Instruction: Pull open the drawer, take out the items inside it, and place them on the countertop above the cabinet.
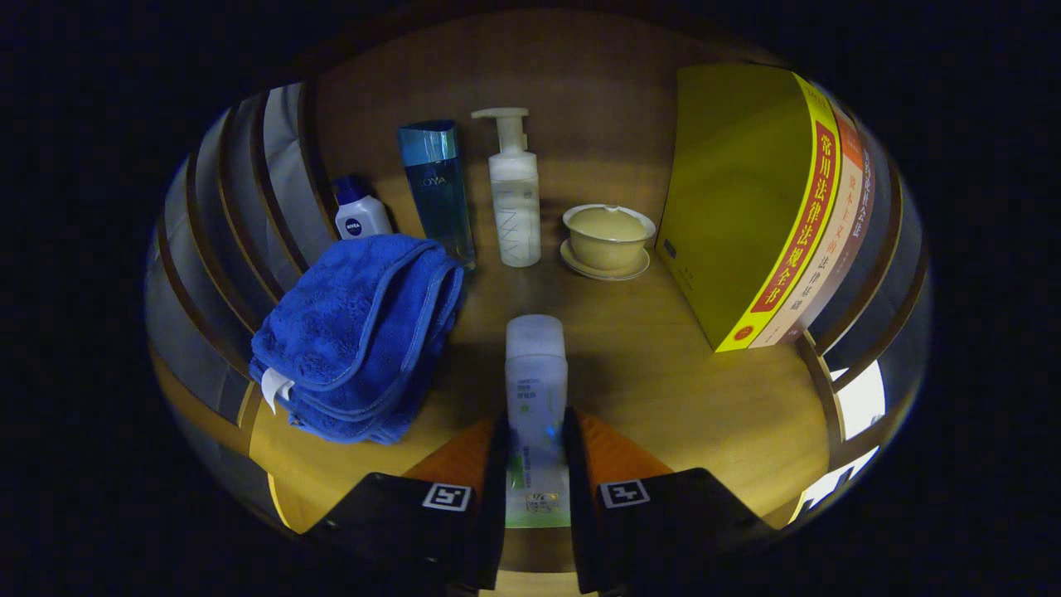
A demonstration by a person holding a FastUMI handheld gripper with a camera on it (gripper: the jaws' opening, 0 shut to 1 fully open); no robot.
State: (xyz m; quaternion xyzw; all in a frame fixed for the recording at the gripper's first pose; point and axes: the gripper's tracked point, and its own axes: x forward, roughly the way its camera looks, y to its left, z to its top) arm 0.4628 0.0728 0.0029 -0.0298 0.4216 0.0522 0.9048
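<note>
**Bottle in the jaws, over the desk**

The wooden desk [663,373] spreads ahead of the gripper [535,464]. Beyond the jaws to the right stands a row of books [746,207], upright, the yellow one nearest. Just ahead to the left lies a folded blue towel [356,332]. Further off, along the back, stand a tall blue bottle [437,186], a white pump bottle [514,195], a lidded tea bowl on its saucer [608,236] and a small white bottle with a blue cap [359,214], partly behind the towel.

The jaws are nearly closed, both fingers pressing the sides of a translucent white bottle [535,390], cap pointing forward, low over the wood.

The step in hand looks like setting this bottle down. Done well, it goes onto the bare wood straight ahead, between towel and books, lowered until it rests before the jaws part, and kept off the towel's edge.

The tea bowl's lid is on; its contents are hidden. What the bottles hold cannot be told.
</note>
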